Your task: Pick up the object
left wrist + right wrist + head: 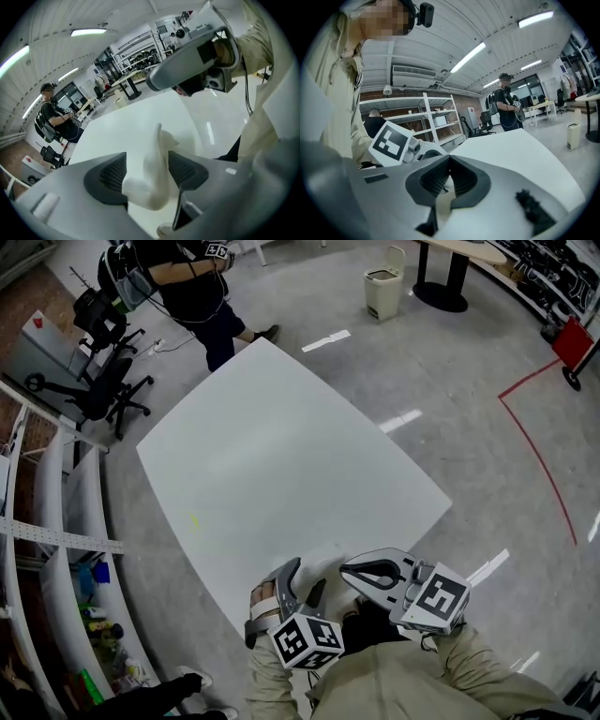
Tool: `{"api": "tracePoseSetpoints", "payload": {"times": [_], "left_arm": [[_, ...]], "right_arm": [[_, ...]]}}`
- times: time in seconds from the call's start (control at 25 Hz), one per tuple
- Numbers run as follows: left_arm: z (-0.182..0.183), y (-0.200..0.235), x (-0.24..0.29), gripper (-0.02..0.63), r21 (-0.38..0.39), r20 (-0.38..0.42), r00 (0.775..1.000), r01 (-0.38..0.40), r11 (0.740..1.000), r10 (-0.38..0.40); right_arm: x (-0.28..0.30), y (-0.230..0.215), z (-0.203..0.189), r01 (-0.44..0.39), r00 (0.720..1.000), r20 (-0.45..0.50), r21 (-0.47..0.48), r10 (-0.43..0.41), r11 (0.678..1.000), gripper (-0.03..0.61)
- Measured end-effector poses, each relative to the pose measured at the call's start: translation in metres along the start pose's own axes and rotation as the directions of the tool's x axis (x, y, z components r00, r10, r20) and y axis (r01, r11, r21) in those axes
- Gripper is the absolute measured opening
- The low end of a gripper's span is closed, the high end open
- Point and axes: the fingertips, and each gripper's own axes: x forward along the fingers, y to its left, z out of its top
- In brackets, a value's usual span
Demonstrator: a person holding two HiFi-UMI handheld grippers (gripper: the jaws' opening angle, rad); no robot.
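At the near edge of one white rectangular table (pixel 281 474), one white crumpled soft object (pixel 157 168) rests on the surface, its upper end standing up. Two grey grippers are in use, each with one marker cube. The left gripper (pixel 146 165) points steeply down with its jaws spread wide. The object stands between its two dark ribbed pads (pixel 108 176), and neither pad is seen pressing on it. The right gripper (pixel 449 161) lies nearly level just beside the left, its jaws brought together at the tips with nothing seen gripped. One other person (pixel 192 287) stands at the table's far corner. One beige waste bin (pixel 383 282) stands on the floor beyond.
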Motion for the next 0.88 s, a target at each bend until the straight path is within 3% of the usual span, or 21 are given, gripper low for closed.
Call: {"api": "tracePoseSetpoints", "payload": {"times": [0.16, 0.36, 0.52, 0.72, 0.8, 0.88], "left_arm": [[-0.017, 0.006, 0.028, 0.296, 0.084, -0.097, 0.993, -0.066, 0.994, 0.074], [-0.031, 0.032, 0.050, 0.291, 0.189, -0.194, 0.963, -0.152, 0.970, 0.189], [-0.029, 0.042, 0.053, 0.271, 0.158, -0.211, 0.961, -0.148, 0.976, 0.180], [-0.034, 0.043, 0.052, 0.208, 0.101, -0.243, 0.965, -0.076, 0.992, 0.099], [-0.035, 0.043, 0.050, 0.194, 0.036, -0.235, 0.969, -0.073, 0.997, 0.079], [-0.033, 0.046, 0.042, 0.187, -0.099, -0.191, 0.980, -0.081, 0.992, 0.061]], "right_arm": [[0.005, -0.003, -0.002, -0.012, 1.000, -0.003, 0.008, 0.012, 1.000, 0.002], [0.009, -0.007, 0.001, -0.017, 1.000, -0.005, 0.016, 0.017, 1.000, 0.002], [0.008, -0.010, 0.003, -0.020, 1.000, -0.002, 0.016, 0.020, 1.000, 0.002], [0.009, -0.009, 0.003, -0.023, 1.000, -0.001, 0.015, 0.023, 1.000, 0.002], [0.008, -0.009, 0.003, -0.025, 1.000, 0.001, 0.012, 0.025, 1.000, 0.002], [0.007, -0.009, 0.005, -0.027, 1.000, 0.004, 0.010, 0.027, 1.000, 0.002]]}}
